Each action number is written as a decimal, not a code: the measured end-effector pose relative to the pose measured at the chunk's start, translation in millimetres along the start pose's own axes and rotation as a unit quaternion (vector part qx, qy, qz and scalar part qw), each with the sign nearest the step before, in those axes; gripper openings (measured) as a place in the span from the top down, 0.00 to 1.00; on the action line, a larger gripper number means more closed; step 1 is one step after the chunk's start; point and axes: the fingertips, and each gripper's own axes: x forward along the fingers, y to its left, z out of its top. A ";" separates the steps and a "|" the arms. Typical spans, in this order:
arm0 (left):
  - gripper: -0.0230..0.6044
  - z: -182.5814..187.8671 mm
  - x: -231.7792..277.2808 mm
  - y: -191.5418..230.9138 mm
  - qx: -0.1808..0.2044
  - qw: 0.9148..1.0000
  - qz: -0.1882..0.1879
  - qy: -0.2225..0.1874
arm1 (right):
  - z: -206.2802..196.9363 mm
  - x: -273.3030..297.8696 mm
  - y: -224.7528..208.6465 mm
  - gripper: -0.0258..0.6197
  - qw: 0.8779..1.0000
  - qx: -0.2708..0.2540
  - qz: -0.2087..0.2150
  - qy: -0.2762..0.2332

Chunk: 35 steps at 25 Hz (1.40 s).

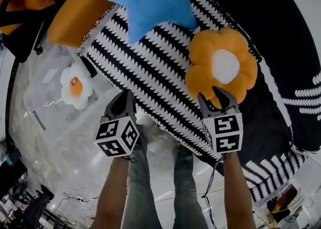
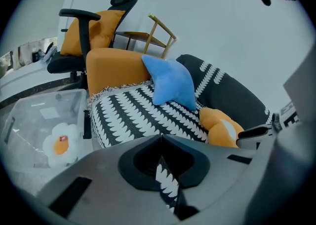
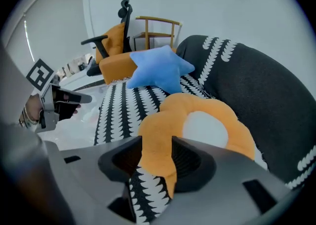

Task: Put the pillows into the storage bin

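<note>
The clear storage bin (image 1: 37, 97), holding a white flower pillow (image 1: 76, 86), lies at 9 o'clock from the left hand-held gripper (image 1: 126, 101), whose jaws are closed together on nothing. The right hand-held gripper (image 1: 219, 97) is clamped on a near petal of the orange flower pillow (image 1: 223, 65) on the striped sofa (image 1: 150, 72). Its carry likely runs toward 9 o'clock, past the left one.

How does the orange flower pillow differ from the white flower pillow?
The orange flower pillow has orange petals round a white centre; the white flower pillow has white petals round an orange centre. The orange one lies on the striped sofa; the white one lies in the clear bin. The right gripper pinches a petal of the orange one; no gripper touches the white one. Both are flower-shaped.
</note>
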 end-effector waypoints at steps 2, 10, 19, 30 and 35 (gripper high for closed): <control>0.95 4.2 -0.1 -1.0 0.008 1.000 0.000 0.005 | 0.9 4.8 2.4 0.67 1.000 -0.012 0.005 0.012; 0.95 -0.2 -2.2 3.0 0.008 1.000 0.006 0.018 | -11.5 22.4 1.8 0.67 0.997 -0.048 0.008 0.058; 0.94 -8.1 -15.7 14.3 0.010 1.000 0.015 0.000 | -18.3 33.2 3.5 0.70 0.997 -0.058 -0.003 0.056; 0.95 -3.5 -31.4 35.7 -0.008 1.000 0.022 0.016 | -17.9 37.0 -1.2 0.91 0.996 -0.002 -0.016 0.084; 0.95 -11.0 -28.2 40.2 -0.017 0.999 0.011 0.024 | -14.7 34.7 -5.7 0.93 0.995 0.000 -0.035 0.096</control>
